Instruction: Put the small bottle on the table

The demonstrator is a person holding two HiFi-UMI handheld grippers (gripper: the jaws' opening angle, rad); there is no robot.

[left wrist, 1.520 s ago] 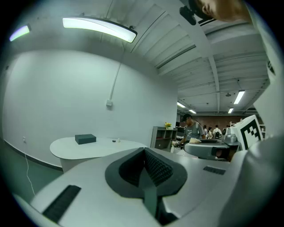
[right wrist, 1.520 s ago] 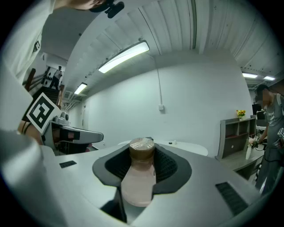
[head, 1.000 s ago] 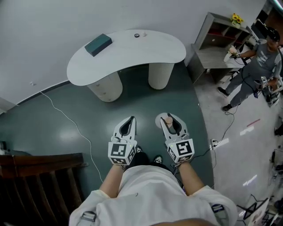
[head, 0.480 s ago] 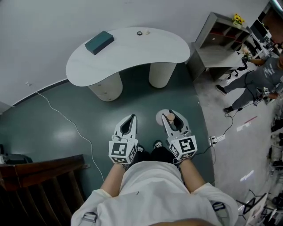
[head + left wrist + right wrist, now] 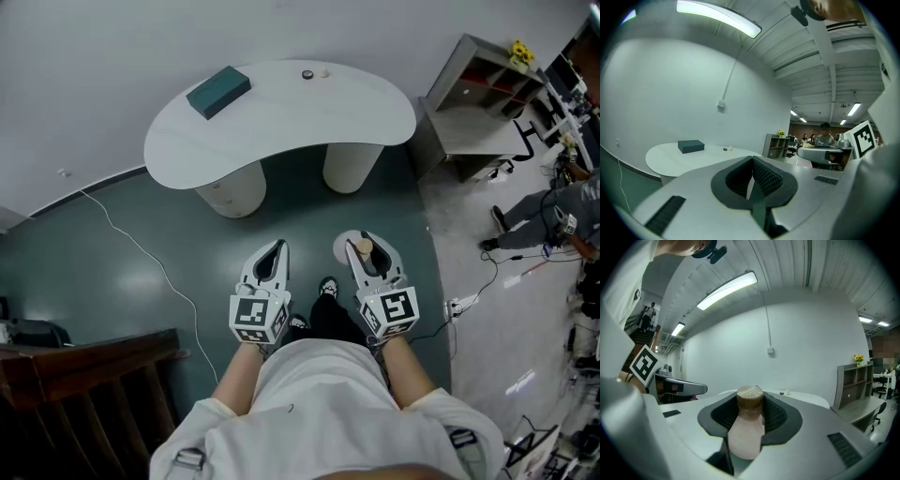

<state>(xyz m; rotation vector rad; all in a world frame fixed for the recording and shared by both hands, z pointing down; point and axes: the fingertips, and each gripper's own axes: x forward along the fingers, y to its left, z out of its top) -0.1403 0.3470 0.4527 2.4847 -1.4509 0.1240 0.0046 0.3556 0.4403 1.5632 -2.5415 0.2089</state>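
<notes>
My right gripper (image 5: 366, 255) is shut on a small pinkish bottle (image 5: 746, 427) with a brown cap, which stands upright between the dark pads; the bottle (image 5: 362, 250) also shows from the head view. My left gripper (image 5: 272, 260) is held beside it, jaws shut with nothing between them; in the left gripper view the left gripper (image 5: 752, 176) shows its ribbed pads meeting. The white kidney-shaped table (image 5: 309, 112) stands ahead on two round pedestals, well beyond both grippers. The table (image 5: 670, 157) appears in the left gripper view and the table (image 5: 806, 397) behind the bottle.
A dark teal box (image 5: 217, 91) lies on the table's left part; two small items (image 5: 313, 73) sit near its far edge. A grey shelf unit (image 5: 478, 103) stands right. A person (image 5: 553, 211) is at the far right. A dark wooden railing (image 5: 84, 375) is lower left; a cable (image 5: 141, 253) crosses the floor.
The view has shifted a little toward the table. The person at the right has moved further right and down the picture. Both grippers keep their pose, the bottle still held.
</notes>
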